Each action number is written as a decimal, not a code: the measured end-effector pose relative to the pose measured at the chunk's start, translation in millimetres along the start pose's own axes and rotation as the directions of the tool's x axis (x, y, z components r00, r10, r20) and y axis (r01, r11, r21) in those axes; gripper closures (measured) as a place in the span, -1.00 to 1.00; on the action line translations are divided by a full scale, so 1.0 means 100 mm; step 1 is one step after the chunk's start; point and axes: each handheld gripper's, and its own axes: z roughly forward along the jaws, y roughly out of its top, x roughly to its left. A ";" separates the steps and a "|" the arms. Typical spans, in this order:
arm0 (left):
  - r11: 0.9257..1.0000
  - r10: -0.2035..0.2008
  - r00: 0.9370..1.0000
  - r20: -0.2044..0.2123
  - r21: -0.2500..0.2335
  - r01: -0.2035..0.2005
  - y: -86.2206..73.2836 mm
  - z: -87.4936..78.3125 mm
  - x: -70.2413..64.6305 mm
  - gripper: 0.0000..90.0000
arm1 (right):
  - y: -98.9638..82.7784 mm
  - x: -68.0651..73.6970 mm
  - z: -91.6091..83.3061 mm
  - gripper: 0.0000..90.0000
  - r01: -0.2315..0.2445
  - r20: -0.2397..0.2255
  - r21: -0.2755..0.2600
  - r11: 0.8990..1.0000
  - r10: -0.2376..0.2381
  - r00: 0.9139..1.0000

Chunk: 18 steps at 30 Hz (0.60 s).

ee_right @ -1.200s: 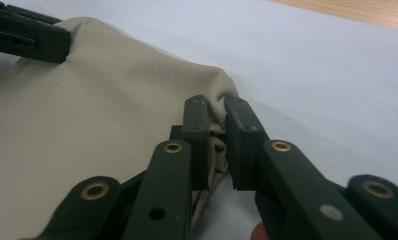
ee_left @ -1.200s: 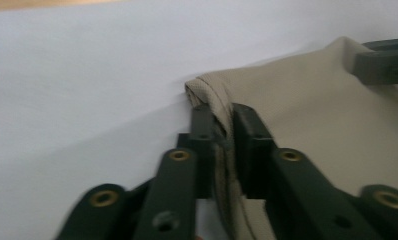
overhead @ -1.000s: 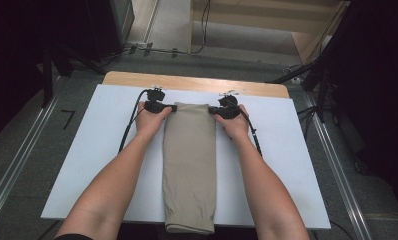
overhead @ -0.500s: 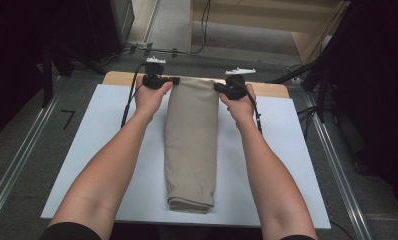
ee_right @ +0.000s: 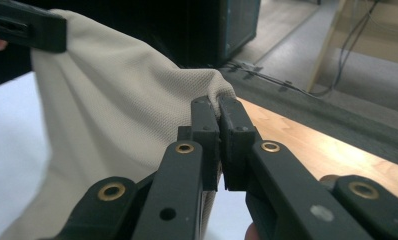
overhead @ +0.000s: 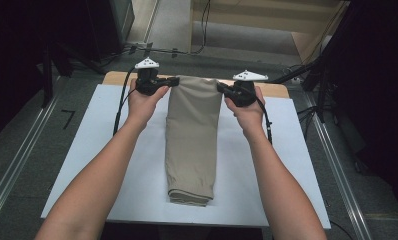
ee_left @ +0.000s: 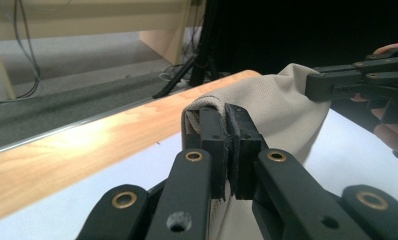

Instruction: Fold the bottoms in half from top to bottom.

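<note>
A folded beige cloth [overhead: 192, 135] lies lengthwise on the white board [overhead: 112, 170], its far end raised off the surface. My left gripper [overhead: 175, 81] is shut on the far left corner of the beige cloth [ee_left: 267, 107], which is pinched between the black pads [ee_left: 213, 135]. My right gripper [overhead: 221, 88] is shut on the far right corner of the beige cloth [ee_right: 112, 115]. Across the cloth, the right gripper [ee_left: 332, 85] appears in the left gripper view. The left gripper [ee_right: 37, 30] appears likewise in the right gripper view. The cloth's near end still rests on the board.
The wooden table edge [overhead: 277, 90] runs behind the board. Beyond it lie a grey floor with cables [overhead: 202, 30] and dark stands [overhead: 327, 75]. Metal rails [overhead: 17, 165] flank the table on both sides.
Both grippers have risen and moved toward the far edge, lifting the cloth's far end. The cloth's near end has slid away from the front edge of the board.
</note>
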 end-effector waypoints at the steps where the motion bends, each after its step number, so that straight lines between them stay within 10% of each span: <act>1: 1.000 0.001 1.000 0.011 -0.008 -0.001 -0.04 -0.04 -0.03 0.97 | -0.03 0.04 -0.04 0.89 0.001 -0.006 -0.008 1.000 -0.001 1.000; 18: 0.998 0.061 0.993 0.098 -0.039 -0.057 -0.76 -0.60 -0.60 0.97 | -0.70 0.69 -0.67 0.89 0.116 -0.085 -0.033 0.993 -0.118 0.989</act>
